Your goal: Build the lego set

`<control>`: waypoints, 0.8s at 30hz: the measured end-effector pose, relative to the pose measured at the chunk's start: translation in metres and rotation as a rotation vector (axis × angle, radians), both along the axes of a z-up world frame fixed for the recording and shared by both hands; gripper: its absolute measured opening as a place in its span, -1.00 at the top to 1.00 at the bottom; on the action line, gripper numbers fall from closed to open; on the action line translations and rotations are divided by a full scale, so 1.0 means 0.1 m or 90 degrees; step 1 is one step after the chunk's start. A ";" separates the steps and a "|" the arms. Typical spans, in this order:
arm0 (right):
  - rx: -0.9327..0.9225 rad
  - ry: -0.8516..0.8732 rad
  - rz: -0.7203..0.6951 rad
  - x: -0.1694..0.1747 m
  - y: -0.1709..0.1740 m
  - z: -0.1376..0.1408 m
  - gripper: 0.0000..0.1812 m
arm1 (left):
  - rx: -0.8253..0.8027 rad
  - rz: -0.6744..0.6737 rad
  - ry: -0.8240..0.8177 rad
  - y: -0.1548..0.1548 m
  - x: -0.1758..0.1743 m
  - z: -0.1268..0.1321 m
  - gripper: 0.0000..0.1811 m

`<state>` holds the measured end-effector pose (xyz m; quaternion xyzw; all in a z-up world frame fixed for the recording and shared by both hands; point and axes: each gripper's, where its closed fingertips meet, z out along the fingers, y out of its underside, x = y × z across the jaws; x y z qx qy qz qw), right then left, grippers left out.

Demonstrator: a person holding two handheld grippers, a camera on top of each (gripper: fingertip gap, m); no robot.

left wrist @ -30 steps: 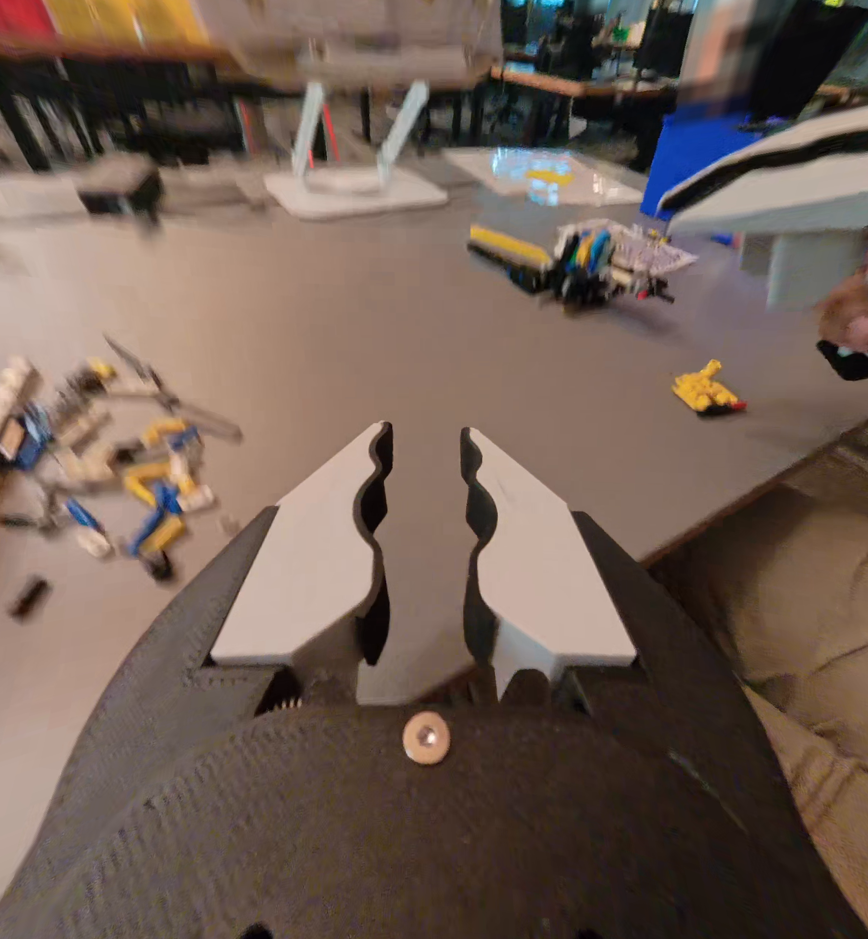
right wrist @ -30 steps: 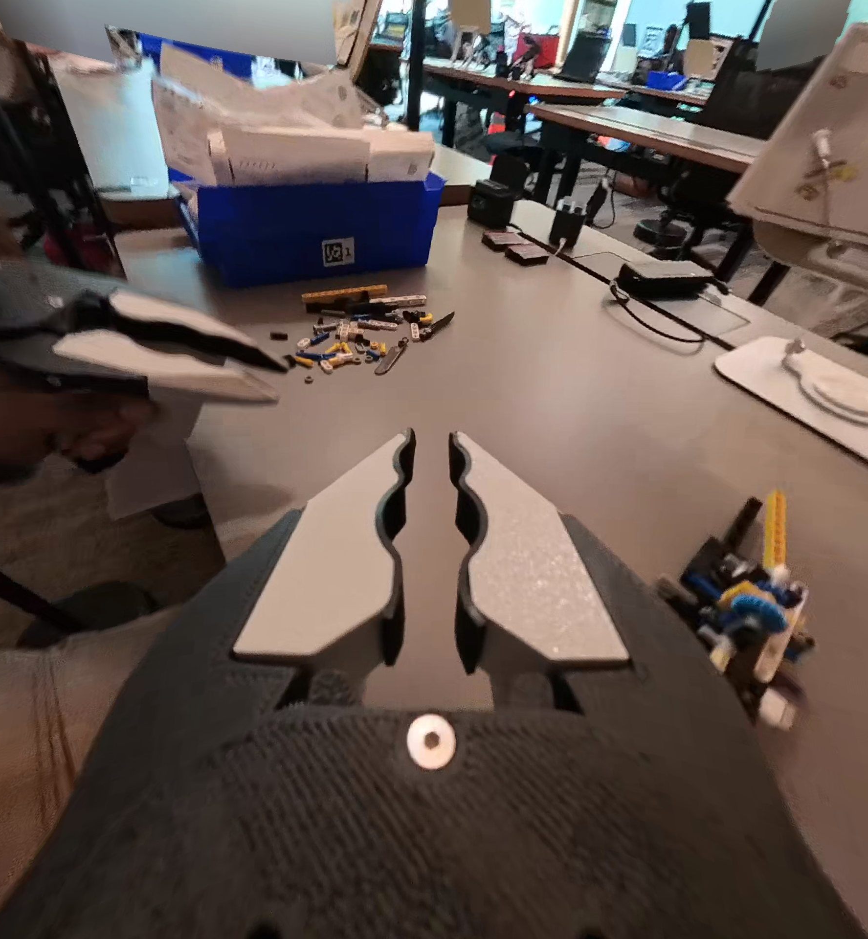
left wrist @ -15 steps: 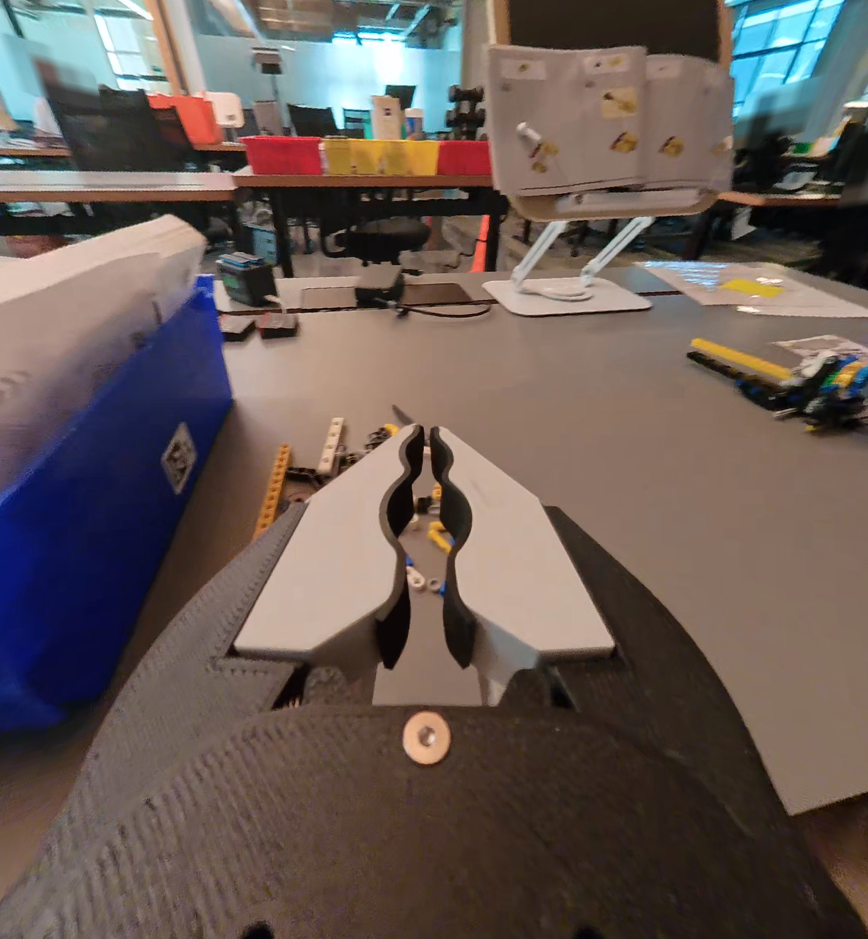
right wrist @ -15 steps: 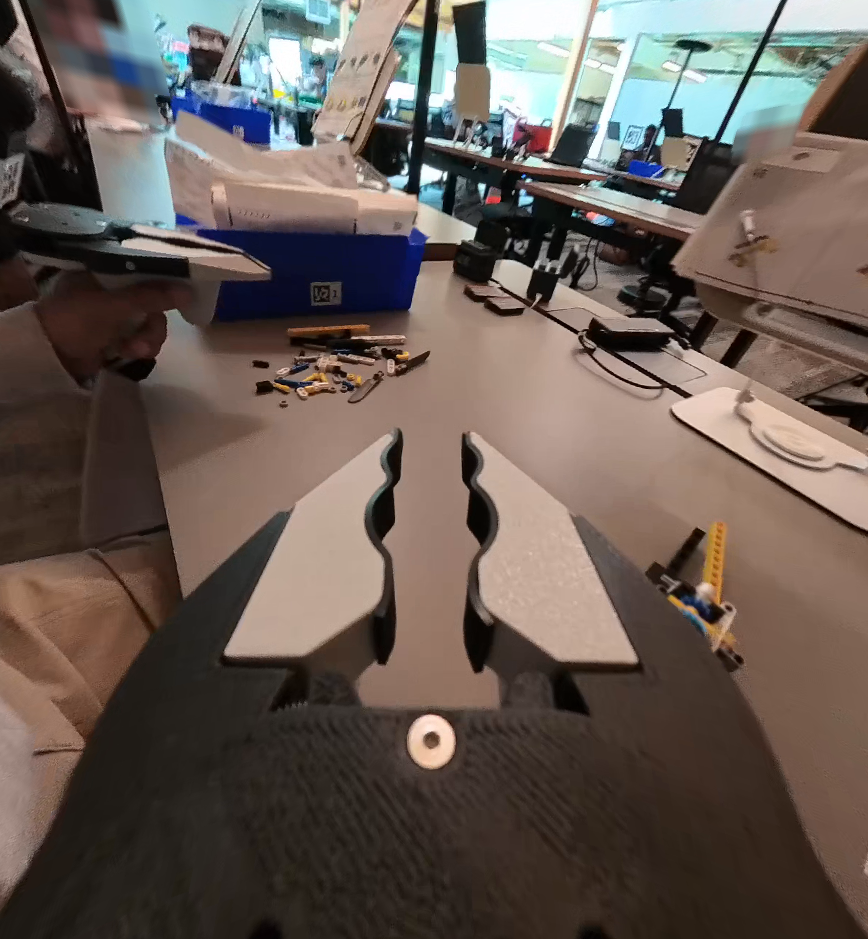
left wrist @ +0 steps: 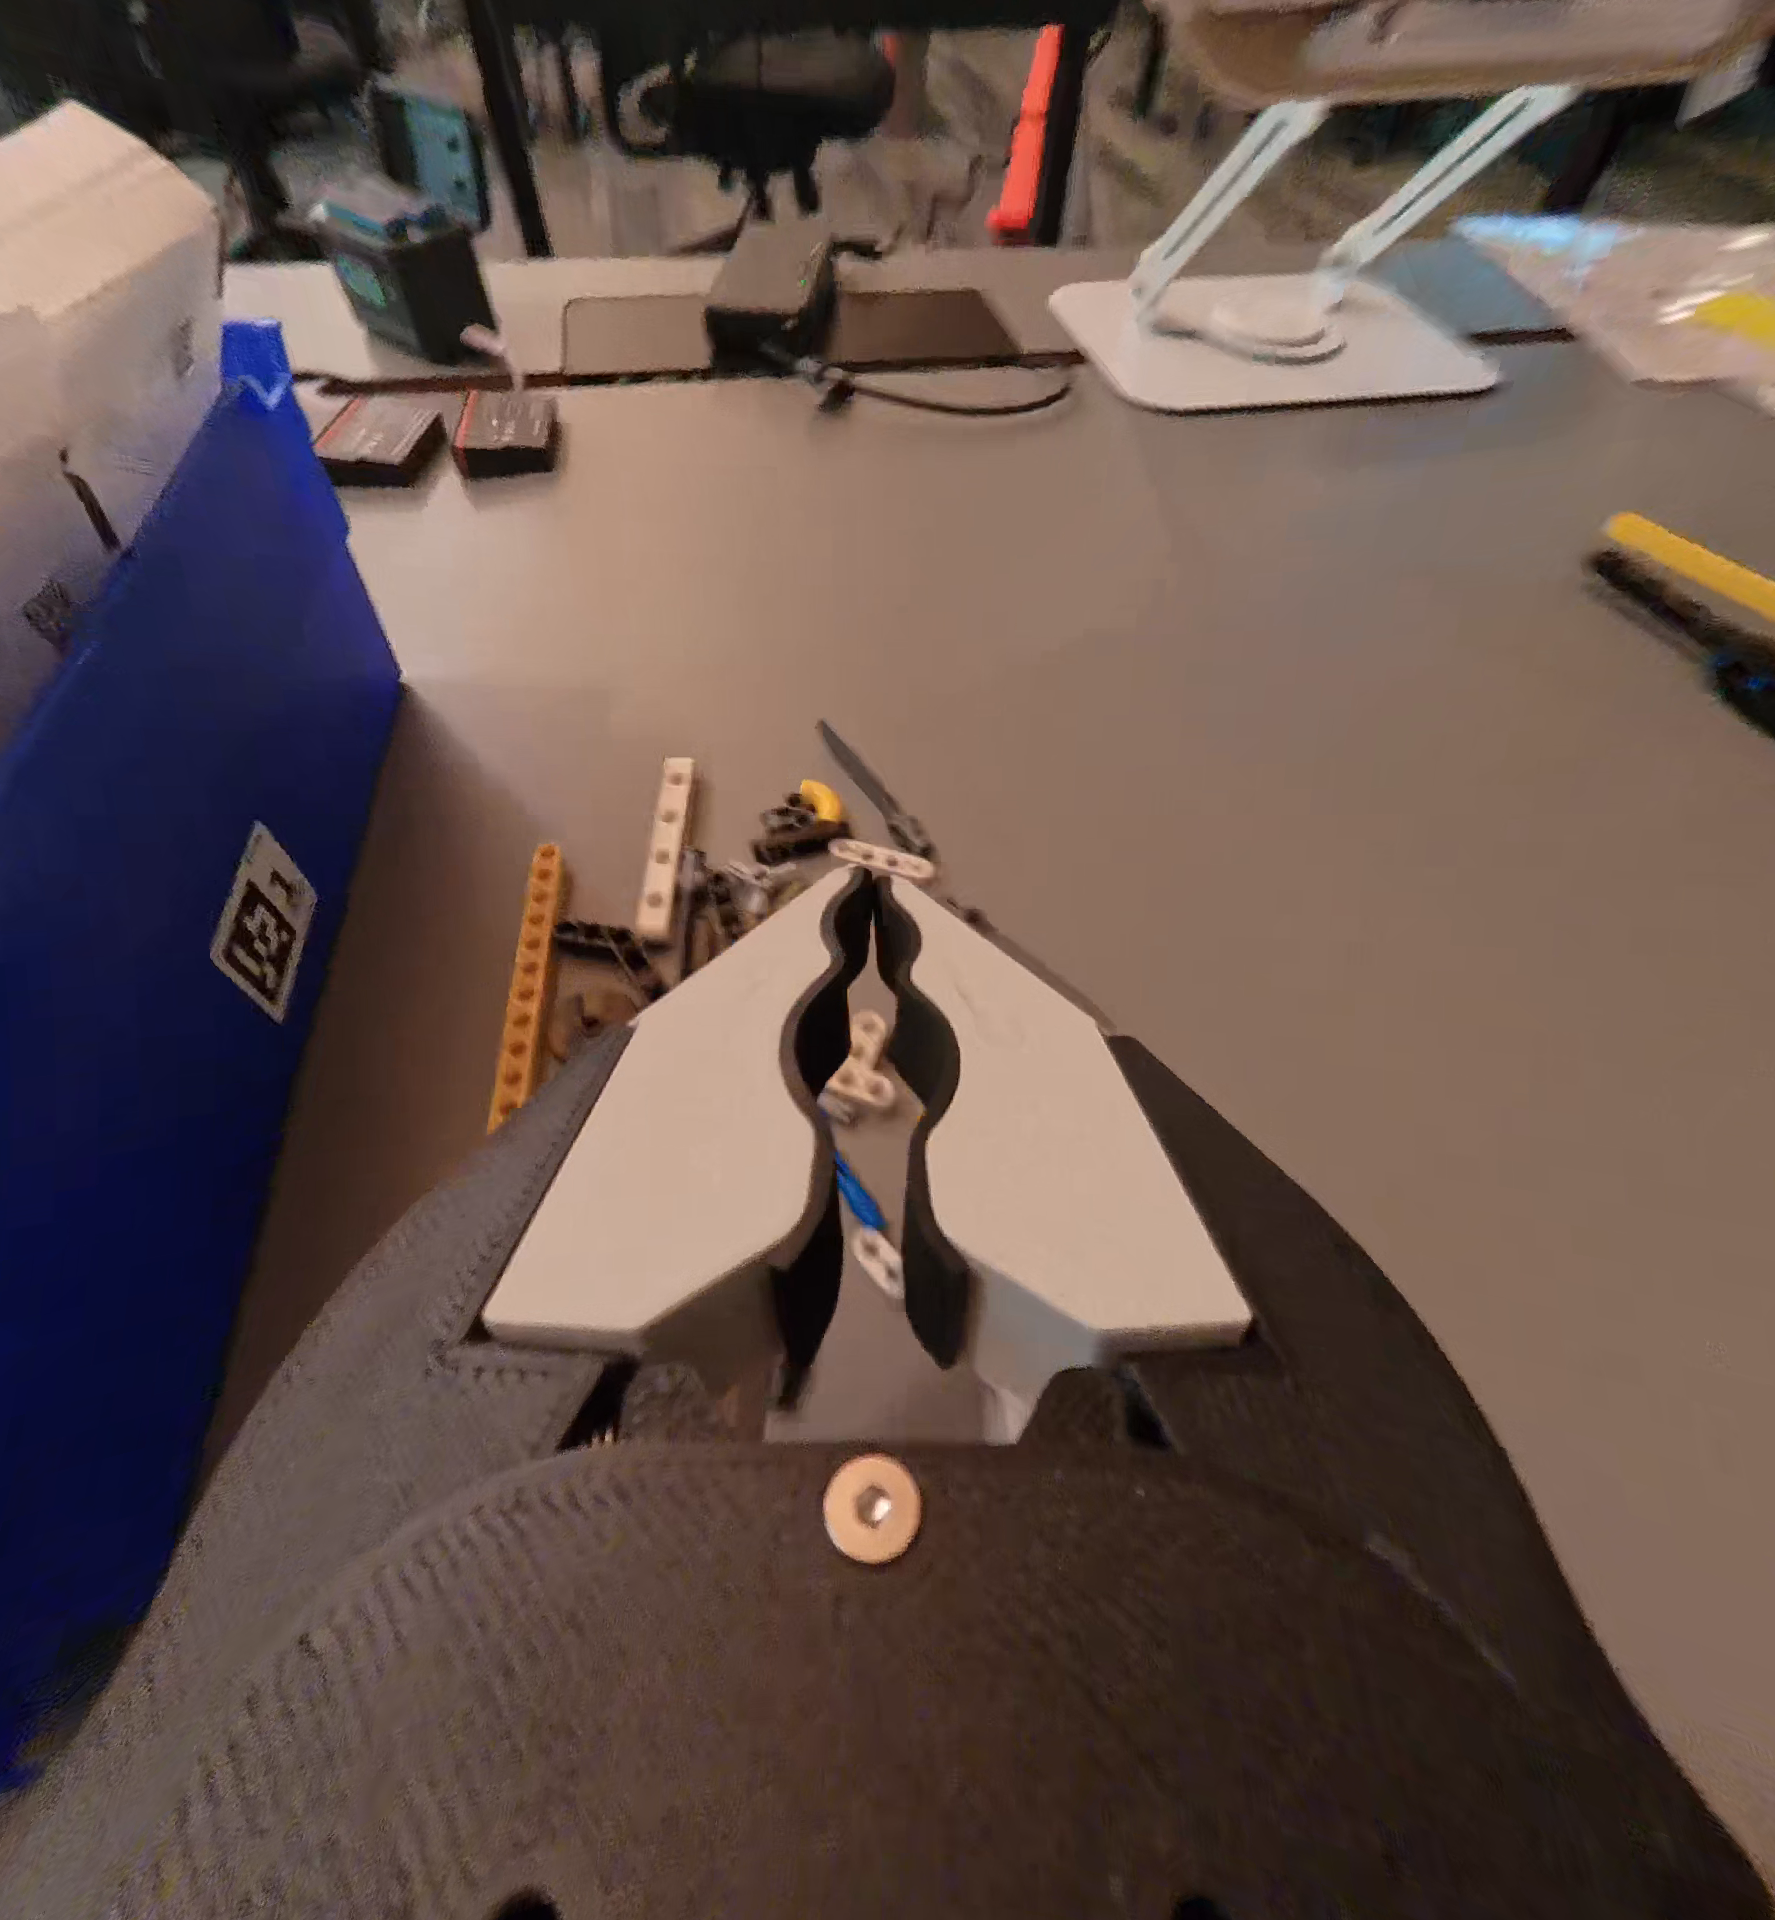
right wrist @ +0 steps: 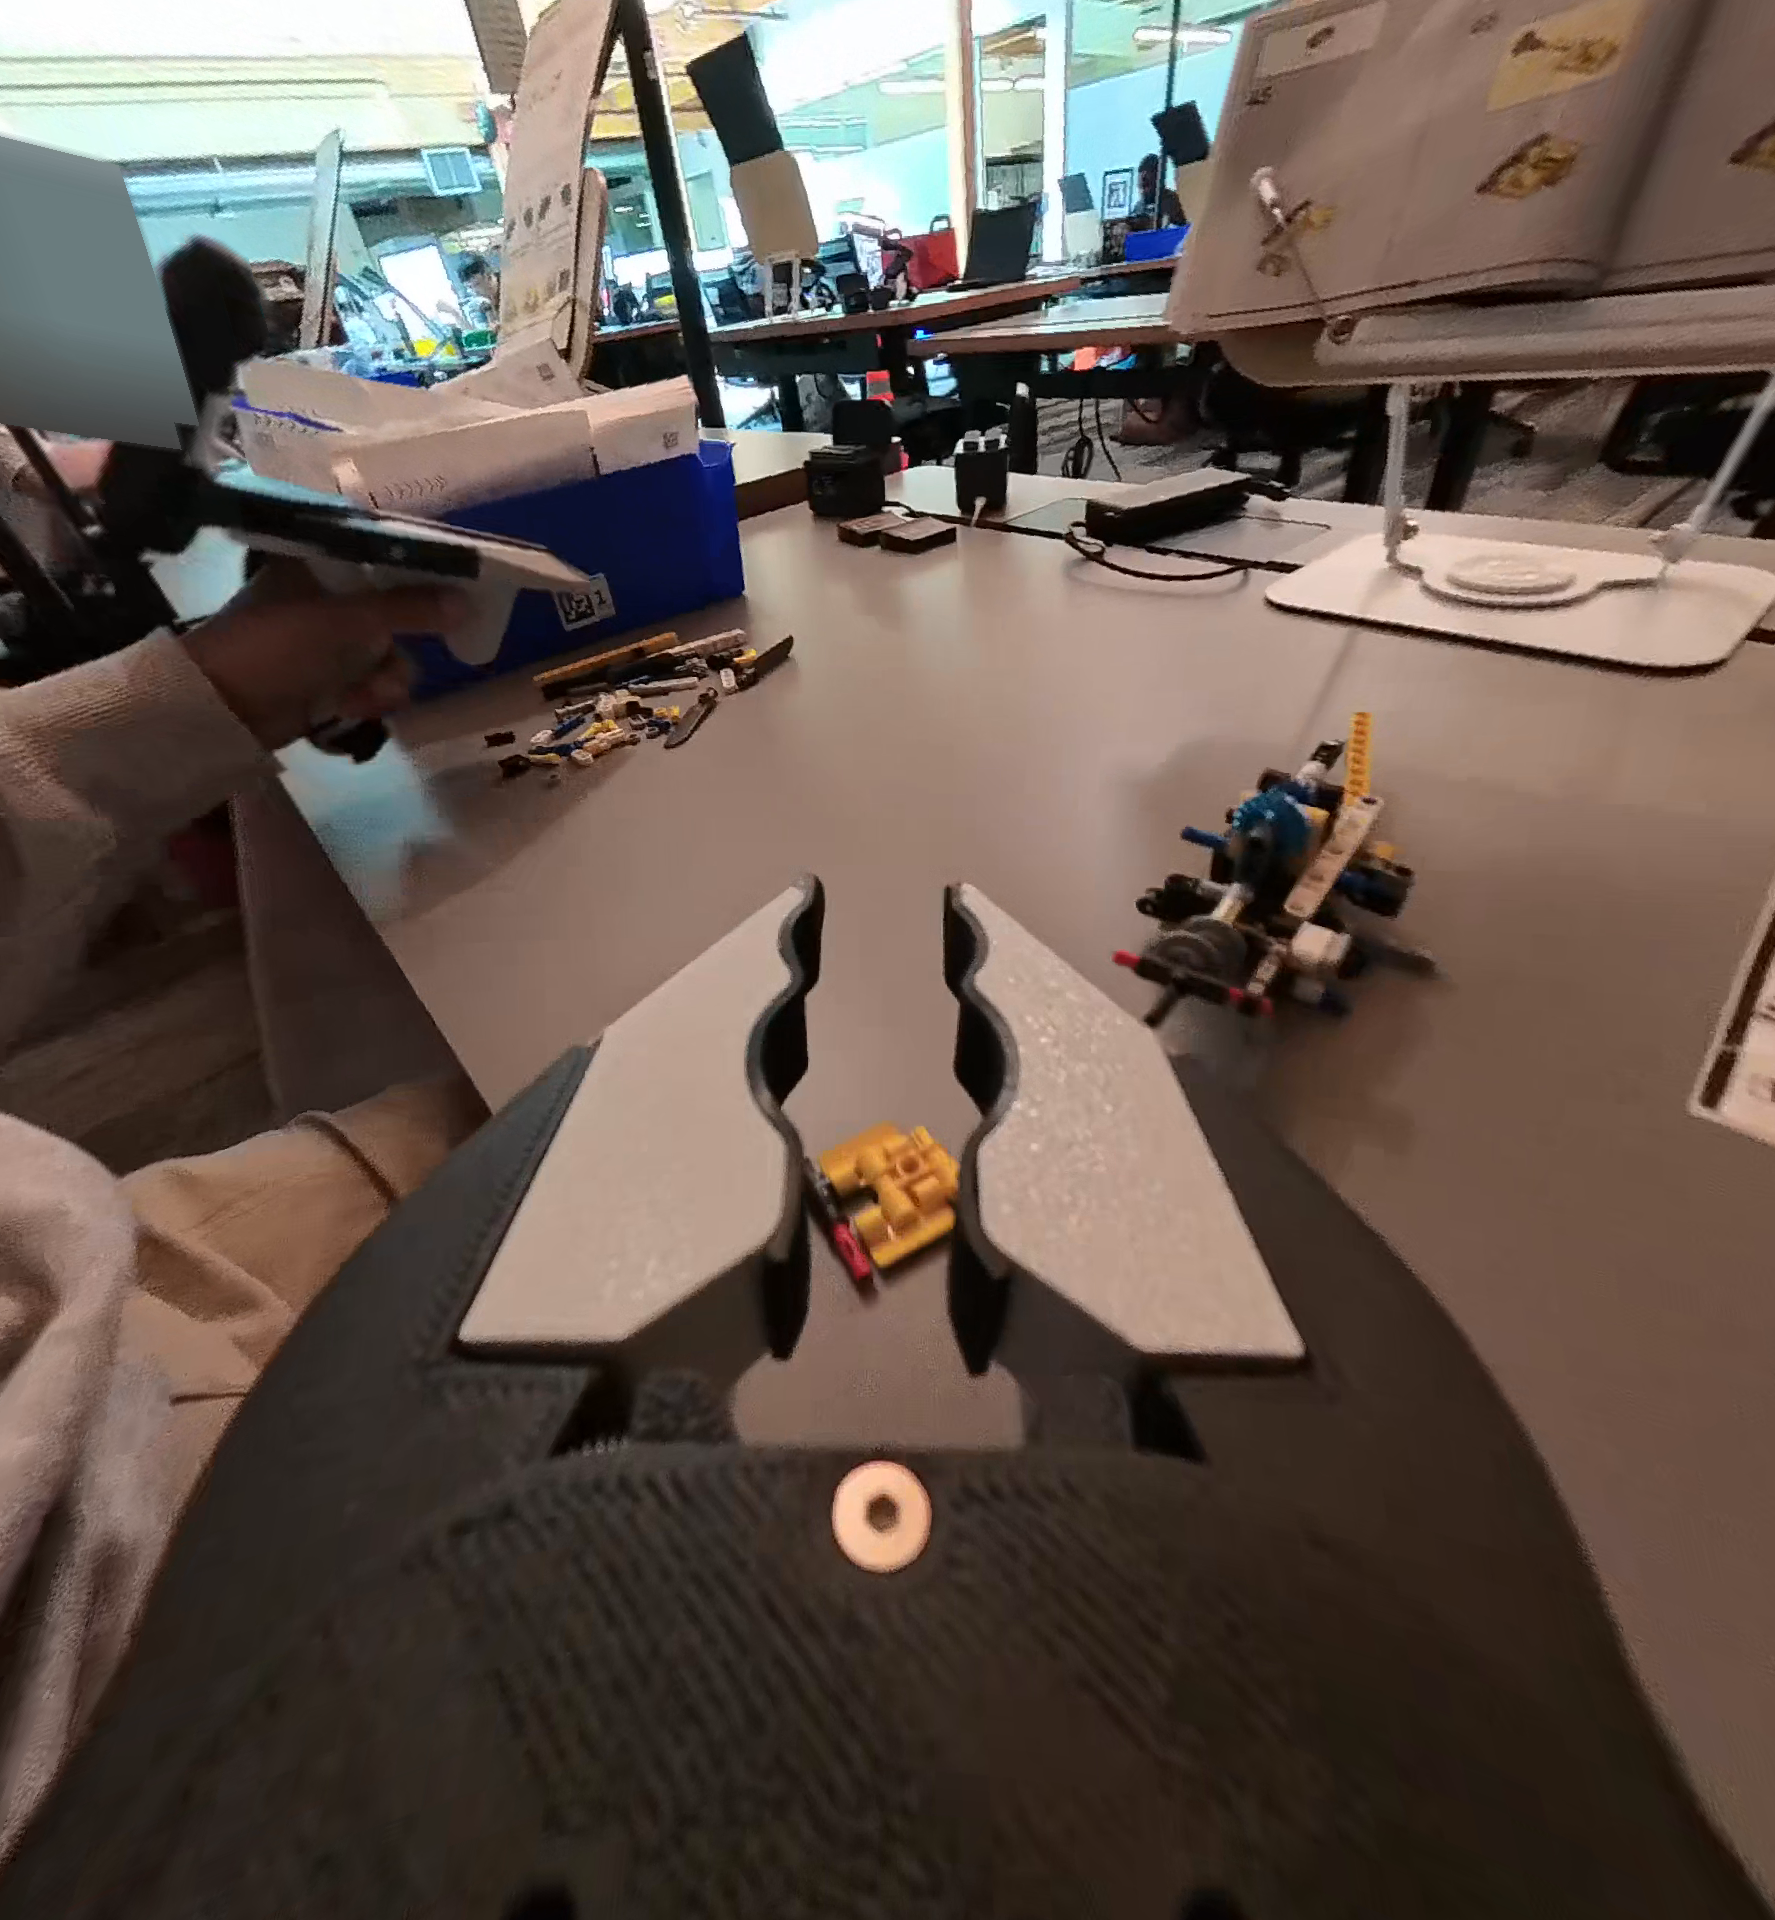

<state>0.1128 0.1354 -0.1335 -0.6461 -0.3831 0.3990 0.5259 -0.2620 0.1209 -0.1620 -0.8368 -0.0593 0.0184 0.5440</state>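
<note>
Right claw straddles the yellow block; left claw hangs over the loose parts.

The right gripper (right wrist: pixel 883 894) is spread wide and empty, and the small yellow block assembly (right wrist: pixel 888 1195) lies on the grey table (right wrist: pixel 966 748) between its fingers, back toward the palm, its long axis slanting across the gap; this hand is plainly the nearer one. The half-built model (right wrist: pixel 1267 894) sits ahead and to its right, apart. The left gripper (left wrist: pixel 867 883) is pinched together at the tips with nothing visible in it, above the parts pile (left wrist: pixel 758 894), beside the blue bin (left wrist: pixel 135 987).
</note>
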 end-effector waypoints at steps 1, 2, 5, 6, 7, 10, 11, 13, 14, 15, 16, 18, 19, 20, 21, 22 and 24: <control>-0.005 0.002 -0.004 0.06 -0.01 0.00 0.75 | -0.030 0.015 0.004 0.13 -0.09 -0.03 1.00; -0.009 0.002 -0.009 0.11 -0.01 -0.01 0.75 | -0.065 0.013 0.004 0.26 -0.15 -0.08 1.00; -0.012 0.004 -0.031 0.26 0.02 0.01 0.75 | -0.147 -0.032 -0.035 0.62 -0.14 -0.23 1.00; -0.016 0.009 -0.037 0.30 0.03 0.02 0.75 | -0.170 -0.052 -0.051 0.71 -0.10 -0.28 0.98; -0.021 0.017 -0.042 0.34 0.02 0.02 0.75 | -0.192 -0.063 -0.062 0.78 -0.07 -0.33 0.93; -0.037 0.033 -0.054 0.44 0.00 0.03 0.75 | -0.261 -0.036 -0.044 0.83 -0.11 -0.49 0.88; -0.038 0.033 -0.059 0.47 0.00 0.02 0.75 | -0.269 -0.027 -0.038 0.84 -0.11 -0.52 0.88; -0.037 0.026 -0.070 0.52 0.00 -0.01 0.75 | -0.273 -0.017 -0.042 0.84 -0.10 -0.59 0.88; -0.038 0.023 -0.075 0.55 0.01 -0.03 0.75 | -0.278 -0.011 -0.039 0.84 -0.11 -0.62 0.88; -0.042 0.023 -0.078 0.56 0.01 -0.05 0.75 | -0.273 -0.004 -0.034 0.85 -0.12 -0.63 0.86; -0.047 0.025 -0.080 0.58 0.02 -0.06 0.75 | -0.262 0.004 -0.029 0.87 -0.14 -0.62 0.86; -0.061 0.034 -0.081 0.60 0.04 -0.08 0.75 | -0.258 0.014 -0.024 0.88 -0.17 -0.62 0.85; -0.068 0.039 -0.080 0.60 0.04 -0.09 0.75 | -0.256 0.015 -0.024 0.88 -0.18 -0.62 0.85; -0.076 0.044 -0.080 0.60 0.05 -0.09 0.75 | -0.257 0.015 -0.025 0.88 -0.18 -0.62 0.85; -0.082 0.048 -0.079 0.61 0.06 -0.09 0.75 | -0.257 0.015 -0.028 0.87 -0.19 -0.62 0.85; -0.086 0.052 -0.079 0.61 0.06 -0.09 0.75 | -0.254 0.017 -0.032 0.86 -0.20 -0.61 0.87; -0.090 0.057 -0.079 0.61 0.07 -0.09 0.75 | -0.254 0.017 -0.044 0.84 -0.23 -0.63 0.89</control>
